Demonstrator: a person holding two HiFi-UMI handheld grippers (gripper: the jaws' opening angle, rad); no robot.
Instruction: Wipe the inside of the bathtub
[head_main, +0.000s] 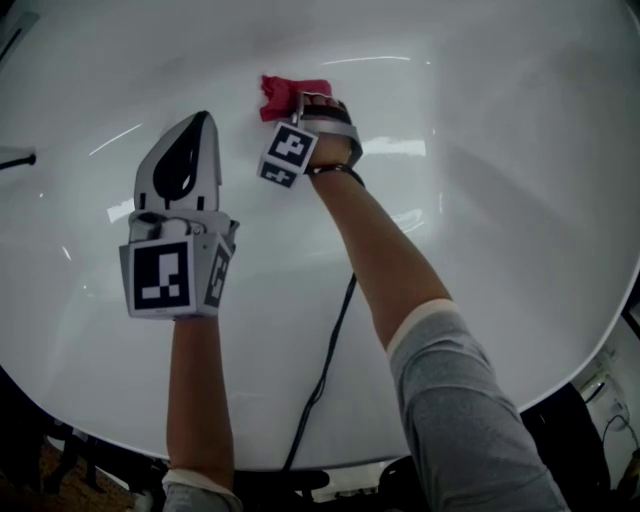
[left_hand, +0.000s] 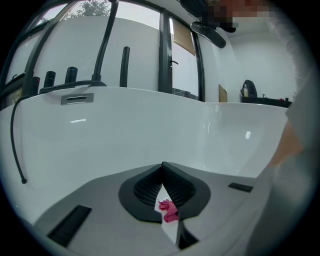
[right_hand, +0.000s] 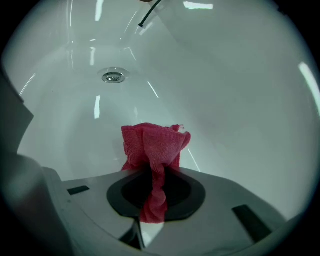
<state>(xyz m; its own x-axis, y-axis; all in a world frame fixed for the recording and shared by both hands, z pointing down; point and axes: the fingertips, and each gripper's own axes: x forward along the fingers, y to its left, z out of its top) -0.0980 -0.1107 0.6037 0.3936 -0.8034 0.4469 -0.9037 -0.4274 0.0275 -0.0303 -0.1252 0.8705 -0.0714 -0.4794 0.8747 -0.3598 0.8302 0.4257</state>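
The white bathtub (head_main: 500, 200) fills the head view. A red cloth (head_main: 283, 96) lies bunched against the tub's inner wall at the top centre, and my right gripper (head_main: 301, 106) is shut on it. In the right gripper view the red cloth (right_hand: 156, 144) stands up from between the jaws of the right gripper (right_hand: 152, 172) and presses on the tub's surface. My left gripper (head_main: 203, 120) hovers to the left, shut with nothing in it. In the left gripper view the jaws of the left gripper (left_hand: 162, 169) meet at the tip, and the red cloth (left_hand: 169, 210) shows through the slit below.
A chrome drain (right_hand: 113, 77) sits at the tub's bottom. A black cable (head_main: 326, 365) hangs over the near rim under my right arm. Black fittings (left_hand: 75, 85) and a metal overflow plate (left_hand: 76, 99) stand along the far rim. A dark handle (head_main: 18, 160) pokes in at the left.
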